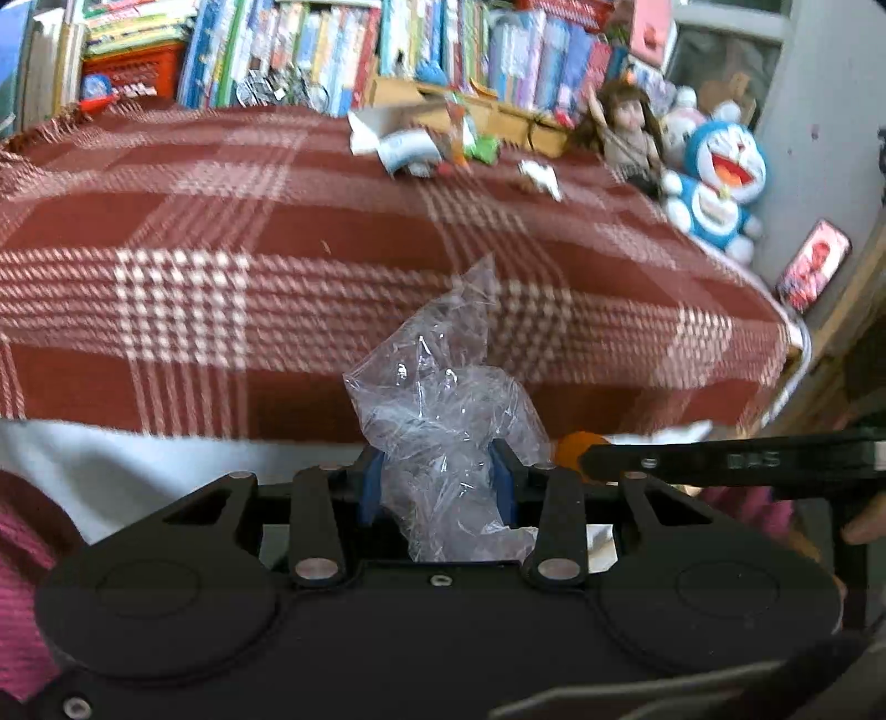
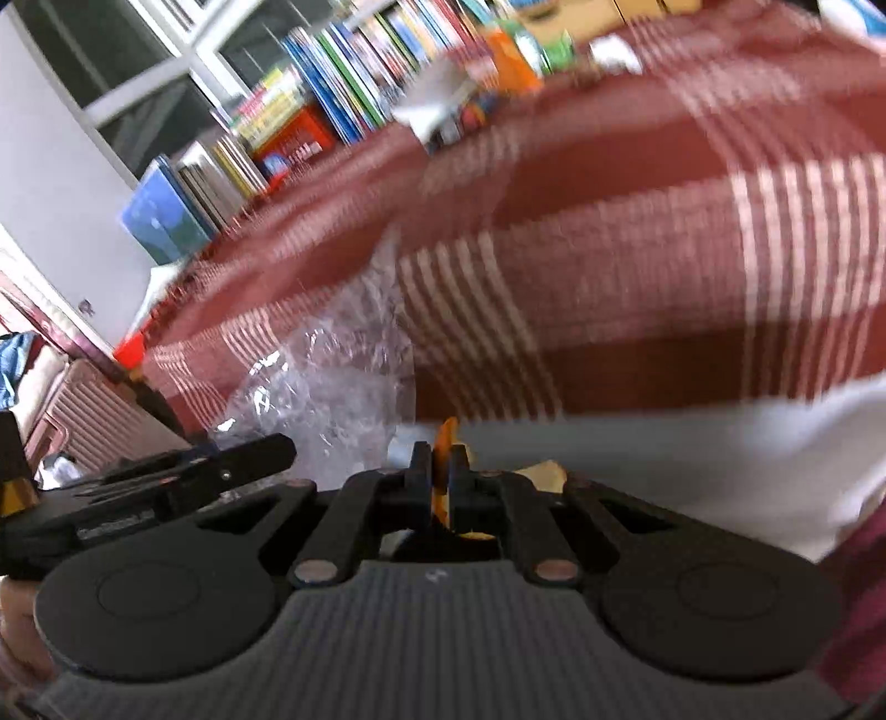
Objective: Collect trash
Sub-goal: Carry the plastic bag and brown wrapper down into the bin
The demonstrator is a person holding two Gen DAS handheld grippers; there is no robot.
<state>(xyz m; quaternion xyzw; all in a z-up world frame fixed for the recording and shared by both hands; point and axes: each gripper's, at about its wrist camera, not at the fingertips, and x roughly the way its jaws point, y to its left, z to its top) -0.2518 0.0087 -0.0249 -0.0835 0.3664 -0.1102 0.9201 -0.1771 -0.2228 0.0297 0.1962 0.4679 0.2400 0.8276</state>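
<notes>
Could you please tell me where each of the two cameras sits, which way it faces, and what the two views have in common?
Left wrist: sits on the left gripper, looking forward over its fingers across the red plaid blanket toward bookshelves; the gripper holds a clear plastic bag.
Right wrist: sits on the right gripper, tilted, facing the same blanket; it pinches an orange scrap, and a hand shows at left.
Shared: the blanket, the bag, the books, the scattered litter at the far side, and each other's gripper.

Black tongs (image 1: 440, 471) with blue pads (image 1: 370, 487), silver screws; pink ribbed sleeve (image 1: 22, 581).
</notes>
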